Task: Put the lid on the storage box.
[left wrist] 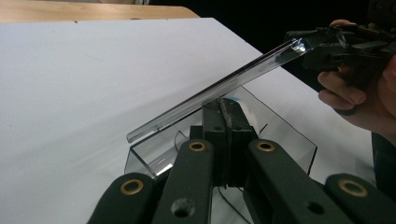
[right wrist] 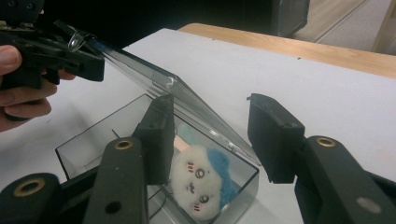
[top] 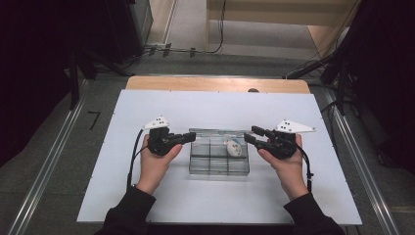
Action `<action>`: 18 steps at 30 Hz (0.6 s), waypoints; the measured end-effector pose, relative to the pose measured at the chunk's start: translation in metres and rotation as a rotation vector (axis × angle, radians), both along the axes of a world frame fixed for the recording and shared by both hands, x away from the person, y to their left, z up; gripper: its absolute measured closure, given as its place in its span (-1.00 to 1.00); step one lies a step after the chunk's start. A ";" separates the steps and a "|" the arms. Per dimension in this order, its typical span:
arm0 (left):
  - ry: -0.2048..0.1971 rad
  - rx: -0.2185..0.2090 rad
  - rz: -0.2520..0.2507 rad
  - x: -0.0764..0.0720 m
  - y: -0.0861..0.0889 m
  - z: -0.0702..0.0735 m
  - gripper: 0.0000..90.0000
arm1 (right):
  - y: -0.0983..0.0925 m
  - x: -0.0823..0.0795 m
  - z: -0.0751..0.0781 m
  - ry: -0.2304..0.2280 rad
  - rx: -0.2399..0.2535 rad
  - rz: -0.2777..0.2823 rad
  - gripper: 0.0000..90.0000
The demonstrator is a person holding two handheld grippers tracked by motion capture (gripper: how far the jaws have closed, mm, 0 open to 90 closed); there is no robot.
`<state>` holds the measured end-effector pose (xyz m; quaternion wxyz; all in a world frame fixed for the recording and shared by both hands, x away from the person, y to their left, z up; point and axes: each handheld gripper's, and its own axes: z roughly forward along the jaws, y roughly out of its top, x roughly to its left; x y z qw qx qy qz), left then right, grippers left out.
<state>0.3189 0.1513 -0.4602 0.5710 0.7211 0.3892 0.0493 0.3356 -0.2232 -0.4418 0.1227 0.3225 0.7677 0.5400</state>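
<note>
The left gripper (top: 190, 137) clamps the clear lid (left wrist: 219, 88) by one end, keeping it tilted above the clear box (top: 219, 157) to expose the plush toy (right wrist: 203, 179) inside, while the right gripper (top: 249, 134), jaws apart and empty, hovers at the box's opposite end.

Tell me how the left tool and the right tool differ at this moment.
1. The left tool has its jaws shut on an edge of the clear lid. The right tool has its jaws apart, with the lid's other end between them and no pad pressing on it.
2. The left tool is at the left side of the box, the right tool at its right side.
Both are black and point inward over the box.
</note>
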 end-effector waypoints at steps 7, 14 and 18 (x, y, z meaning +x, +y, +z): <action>-0.004 -0.003 -0.004 -0.001 0.000 0.001 1.00 | -0.010 -0.004 -0.005 0.034 0.008 -0.041 0.43; -0.005 -0.006 -0.013 -0.002 0.000 0.001 1.00 | -0.014 -0.007 -0.010 0.073 -0.001 -0.039 0.82; -0.007 -0.005 -0.018 -0.003 0.000 0.002 1.00 | -0.012 -0.008 -0.012 0.080 -0.002 -0.038 0.94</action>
